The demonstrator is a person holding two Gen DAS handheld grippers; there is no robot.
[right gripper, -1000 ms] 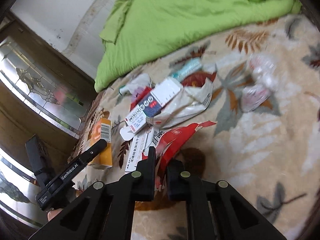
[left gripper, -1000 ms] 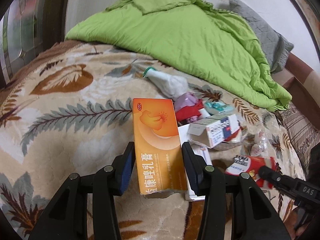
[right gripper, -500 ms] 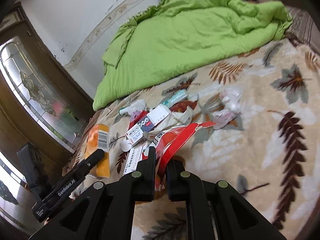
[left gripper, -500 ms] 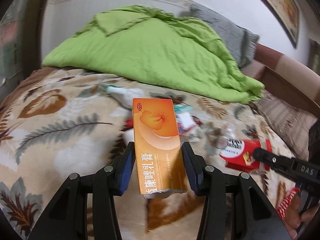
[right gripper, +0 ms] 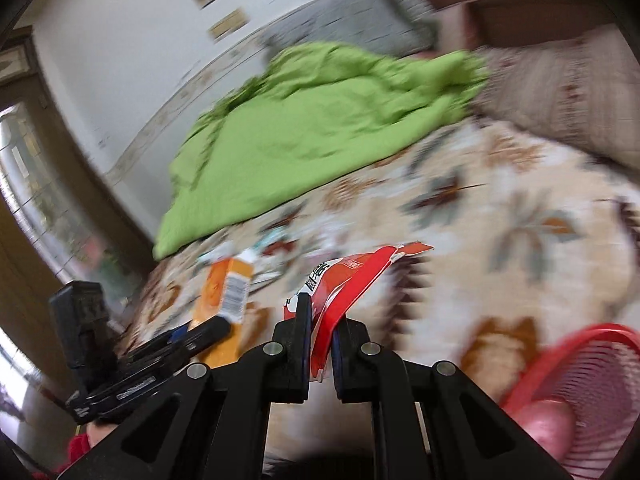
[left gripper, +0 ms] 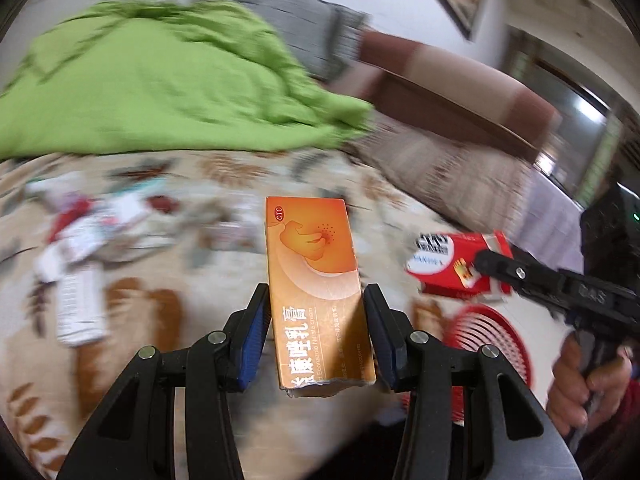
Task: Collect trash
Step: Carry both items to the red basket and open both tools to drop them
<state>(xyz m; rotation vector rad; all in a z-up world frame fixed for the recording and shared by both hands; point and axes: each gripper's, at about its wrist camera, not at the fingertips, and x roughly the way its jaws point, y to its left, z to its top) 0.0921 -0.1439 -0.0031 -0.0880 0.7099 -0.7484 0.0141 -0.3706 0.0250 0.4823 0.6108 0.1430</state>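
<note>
My left gripper (left gripper: 316, 332) is shut on an orange ointment box (left gripper: 316, 280), held upright above the bed. My right gripper (right gripper: 322, 344) is shut on a flattened red snack wrapper (right gripper: 344, 284). From the left wrist view the same red wrapper (left gripper: 456, 260) shows at the right, pinched in the right gripper (left gripper: 480, 268). In the right wrist view the orange box (right gripper: 224, 292) and the left gripper (right gripper: 208, 330) appear at the lower left. A red slatted basket (right gripper: 592, 364) sits low at the right; the red basket (left gripper: 492, 340) also lies under the wrapper.
More trash, boxes and wrappers (left gripper: 88, 236), lies scattered on the leaf-patterned blanket (left gripper: 200, 248). A green quilt (left gripper: 160, 80) is heaped at the back, with a grey pillow (right gripper: 360, 20) and a brown headboard (left gripper: 440, 84) behind. A hand (left gripper: 588, 384) holds the right tool.
Both grippers have lifted off the trash pile and swung to the right with their items. The pile has slid to the left and the red basket has come into view.
</note>
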